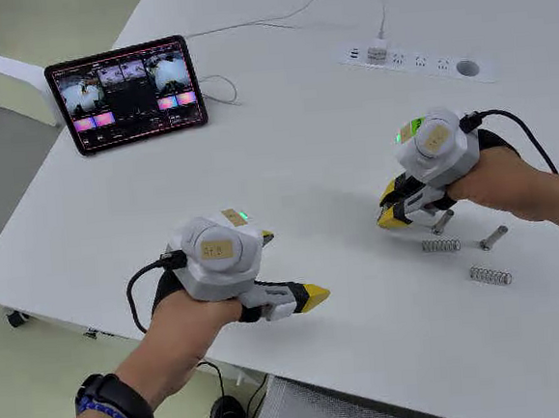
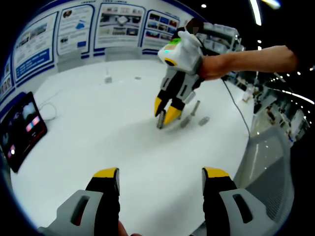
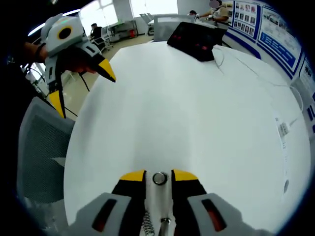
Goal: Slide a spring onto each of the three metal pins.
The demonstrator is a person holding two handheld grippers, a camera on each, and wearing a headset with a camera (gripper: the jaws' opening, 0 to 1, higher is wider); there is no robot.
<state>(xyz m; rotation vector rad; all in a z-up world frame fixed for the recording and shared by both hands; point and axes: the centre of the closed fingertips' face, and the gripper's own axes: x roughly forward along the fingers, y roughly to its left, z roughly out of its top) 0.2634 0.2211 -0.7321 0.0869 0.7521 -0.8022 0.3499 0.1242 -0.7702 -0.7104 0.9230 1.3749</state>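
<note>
Right claw (image 3: 159, 176) clenched on an upright metal pin (image 3: 159, 179), two springs (image 1: 441, 246) and two loose pins (image 1: 493, 238) just right of it on the white surface (image 1: 305, 159), left claw (image 2: 160, 172) released, near left.

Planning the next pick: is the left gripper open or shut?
Open: the yellow-tipped left gripper holds its jaws wide apart, empty.

Left claw (image 2: 161, 173): you are holding it low over the near edge of the desk (image 1: 285, 150), jaws spread wide, tips pointing to your right. Your left forearm (image 1: 130, 395) is reaching in from the lower left.

Right claw (image 3: 159, 177): you are tilting it tips-down at the desk, jaws drawn nearly together and pinching a metal pin (image 3: 159, 179). Your right forearm (image 1: 550, 197) is coming in from the right.
</note>
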